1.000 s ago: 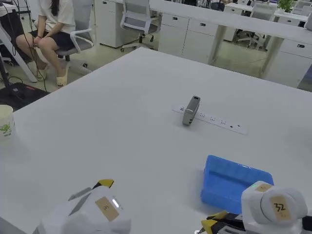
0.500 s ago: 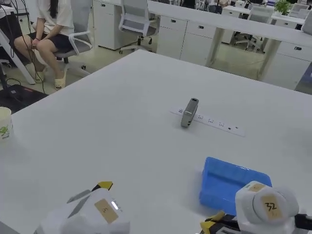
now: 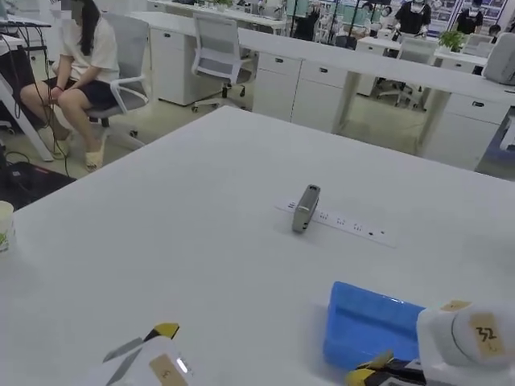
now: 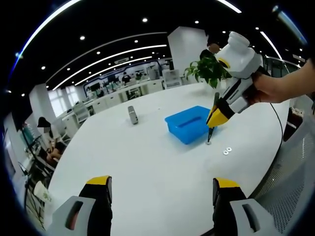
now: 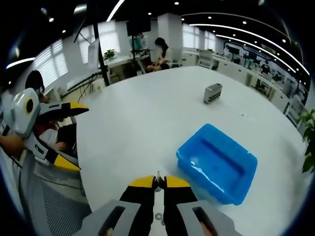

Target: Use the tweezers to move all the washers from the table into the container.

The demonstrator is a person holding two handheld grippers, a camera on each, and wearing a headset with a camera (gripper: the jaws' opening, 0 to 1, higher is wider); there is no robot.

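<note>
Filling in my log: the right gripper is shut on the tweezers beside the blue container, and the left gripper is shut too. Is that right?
Not quite: the left gripper is open, its jaws wide apart with nothing between them, as the left gripper view shows. The rest holds: the right gripper is shut on the tweezers beside the blue container.

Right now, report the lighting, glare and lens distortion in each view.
Head view: soft even light, straight lines, barely any shadow on the white tabletop. Left gripper view: heavy fisheye curving the tabletop edge, ceiling strip lights streaking. Right gripper view: same curvature, glare on the glossy blue plastic container, thin metal tweezers sharp.
</note>
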